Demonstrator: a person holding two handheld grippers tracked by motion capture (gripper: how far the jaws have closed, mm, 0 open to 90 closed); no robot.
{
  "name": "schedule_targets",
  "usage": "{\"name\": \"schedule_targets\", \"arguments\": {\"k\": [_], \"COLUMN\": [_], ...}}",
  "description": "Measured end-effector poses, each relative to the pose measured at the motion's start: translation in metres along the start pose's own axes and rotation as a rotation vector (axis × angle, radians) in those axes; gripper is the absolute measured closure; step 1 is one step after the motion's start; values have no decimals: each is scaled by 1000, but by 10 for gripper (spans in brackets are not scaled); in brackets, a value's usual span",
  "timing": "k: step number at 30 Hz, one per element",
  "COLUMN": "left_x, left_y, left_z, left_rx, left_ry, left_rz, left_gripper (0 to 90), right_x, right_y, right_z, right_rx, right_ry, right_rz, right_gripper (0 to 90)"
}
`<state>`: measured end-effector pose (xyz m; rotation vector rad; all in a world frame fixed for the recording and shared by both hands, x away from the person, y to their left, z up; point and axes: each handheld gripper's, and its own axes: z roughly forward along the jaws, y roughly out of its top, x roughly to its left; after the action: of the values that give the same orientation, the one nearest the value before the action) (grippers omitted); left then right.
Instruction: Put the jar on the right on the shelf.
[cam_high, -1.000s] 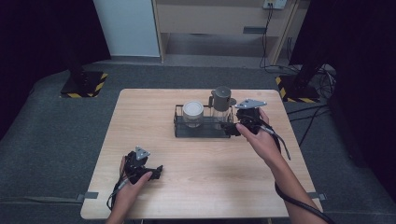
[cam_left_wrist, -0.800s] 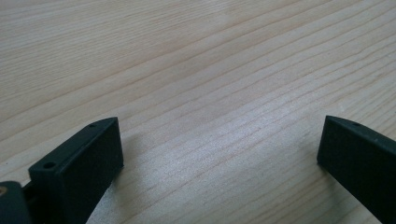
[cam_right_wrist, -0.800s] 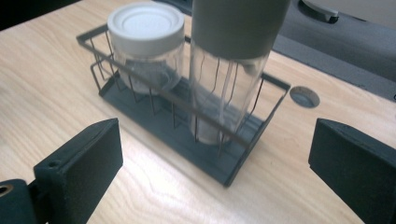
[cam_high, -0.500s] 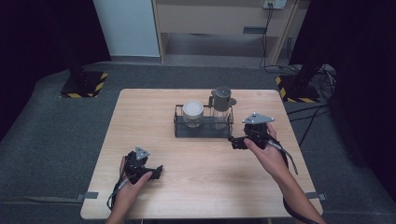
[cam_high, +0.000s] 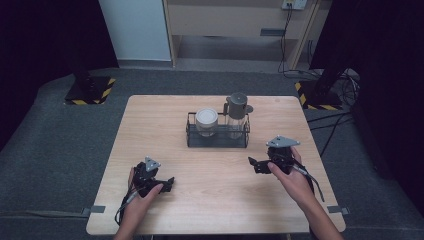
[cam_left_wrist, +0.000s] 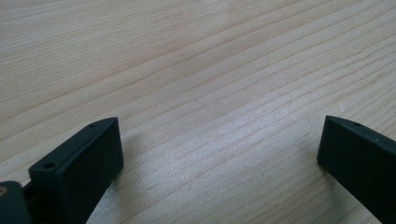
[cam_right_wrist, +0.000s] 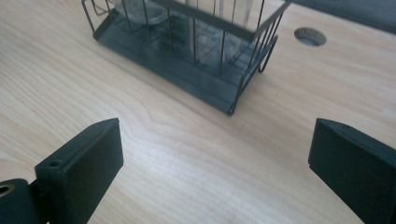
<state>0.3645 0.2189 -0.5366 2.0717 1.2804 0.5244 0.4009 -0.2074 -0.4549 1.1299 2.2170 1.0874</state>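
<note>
The right gripper (cam_high: 256, 165) hovers with jaws spread wide and empty near the right edge of the light wooden table (cam_high: 150, 130), just short of the black wire rack (cam_high: 218, 137). The rack stands toward the far edge and holds a white-lidded glass jar (cam_high: 206, 120) and a grey-lidded glass jug (cam_high: 236, 111); no writing is legible. The left gripper (cam_high: 167, 185) rests wide open near the table's near-left corner.

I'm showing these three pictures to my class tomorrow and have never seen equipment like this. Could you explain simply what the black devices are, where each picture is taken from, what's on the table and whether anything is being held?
A person sits at a wooden table with a hand-held tool in each hand; each ends in a two-jaw claw. The picture from above shows the left claw and the right claw. The other two pictures come from small cameras riding on each tool, looking along its black jaws.

On the table stands a dark wire rack holding a white-lidded jar and a clear jug with a grey lid. The right tool's camera looks at that rack; the left one looks at bare wood.

Both claws stand wide open with nothing between the jaws, so nothing is held.
</note>
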Motion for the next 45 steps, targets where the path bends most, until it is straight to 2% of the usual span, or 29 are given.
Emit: {"name": "schedule_targets", "arguments": {"k": [5,17,25,29,33,37,45], "left_x": [0,0,0,0,-1,-1,-3], "left_y": [0,0,1,0,0,0,1], "left_z": [0,0,1,0,0,0,1], "left_rx": [0,-1,-1,-1,-1,-1,-1], "left_ry": [0,2,4,5,10,15,31], "left_rz": [0,-3,-4,-6,-11,-16,-31], "left_gripper": [0,0,0,0,0,0,0], "right_x": [2,7,7,10,14,17,22], "right_y": [-16,-52,-72,-78,-85,-89,-93], "right_z": [2,8,15,18,21,21,16], "right_rx": [22,83,125,139,140,133,136], "right_ry": [8,17,9,-4,-17,-30,-55], "right_rz": [8,66,129,105,105,59,82], "right_gripper": [34,32,27,27,26,10,5]}}
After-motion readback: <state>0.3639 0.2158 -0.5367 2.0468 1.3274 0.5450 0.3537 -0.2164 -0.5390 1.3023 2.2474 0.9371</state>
